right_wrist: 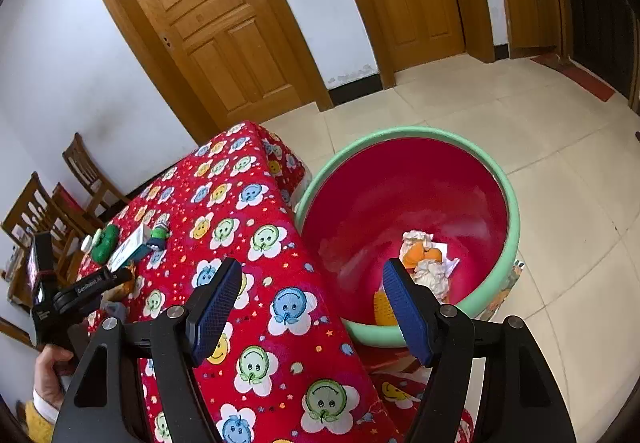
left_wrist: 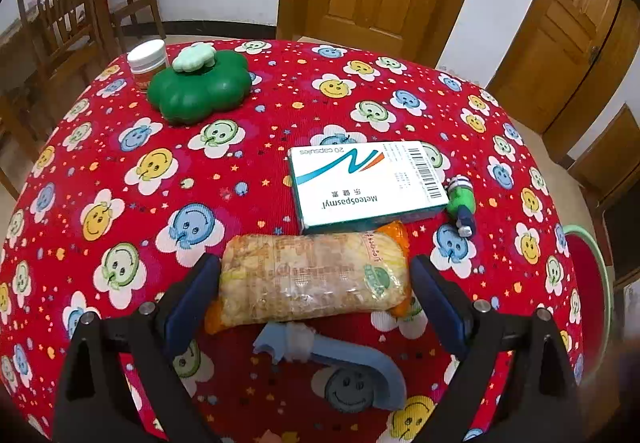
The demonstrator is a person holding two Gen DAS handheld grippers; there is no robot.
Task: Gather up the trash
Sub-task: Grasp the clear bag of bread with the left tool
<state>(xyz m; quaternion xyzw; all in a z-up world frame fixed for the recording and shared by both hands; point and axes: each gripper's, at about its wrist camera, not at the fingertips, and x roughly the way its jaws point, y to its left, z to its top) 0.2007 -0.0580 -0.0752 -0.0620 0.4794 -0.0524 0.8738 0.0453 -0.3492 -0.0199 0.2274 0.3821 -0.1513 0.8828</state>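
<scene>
Left wrist view, snack packet [left_wrist: 312, 279] lying crosswise between left gripper [left_wrist: 316, 291] fingers — spread wide, pads not gripping it

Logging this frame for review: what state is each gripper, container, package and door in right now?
left gripper: open, jaws either side of the snack packet, not pressing it
right gripper: open, holding nothing
snack packet: lying flat on the table
medicine box: closed, lying flat
white jar: upright, lid on
basin: holds crumpled trash
doors: closed
</scene>
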